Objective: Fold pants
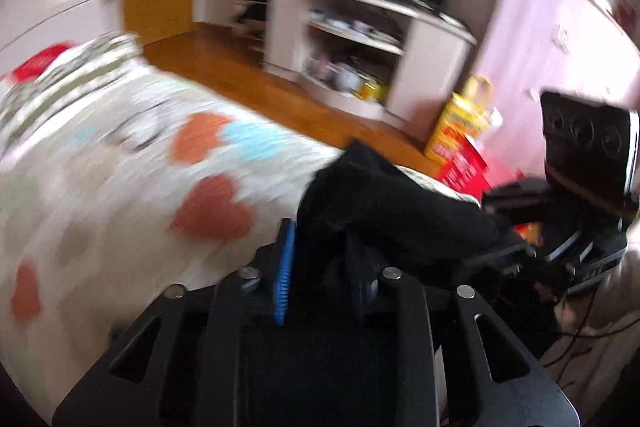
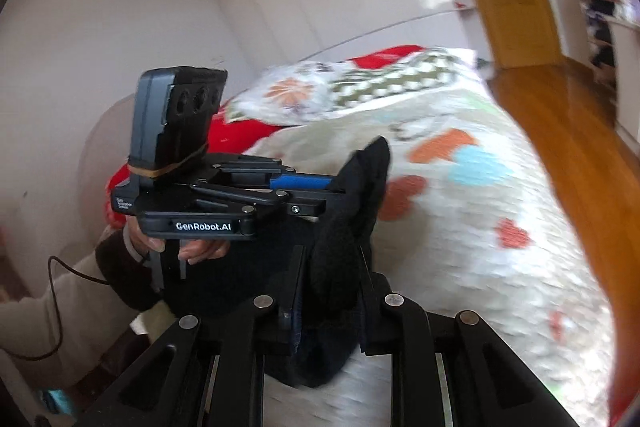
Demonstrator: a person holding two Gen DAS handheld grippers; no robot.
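The black pants [image 1: 384, 203] hang bunched between both grippers above the bed. My left gripper [image 1: 320, 259] is shut on a fold of the pants, its blue pad showing at the left. In the right wrist view my right gripper [image 2: 332, 287] is shut on another bunch of the pants [image 2: 344, 235]. The left gripper [image 2: 320, 187] shows there too, clamped on the same cloth from the left. The right gripper [image 1: 516, 255] shows at the right of the left wrist view, close beside the pants. Both views are motion-blurred.
A bedspread [image 1: 120, 163] with orange hearts covers the bed. Red cloth [image 2: 376, 61] and a patterned pillow [image 2: 360, 87] lie at its head. A white TV stand [image 1: 360, 39], yellow and red boxes [image 1: 460, 131] and wooden floor [image 1: 248, 79] lie beyond.
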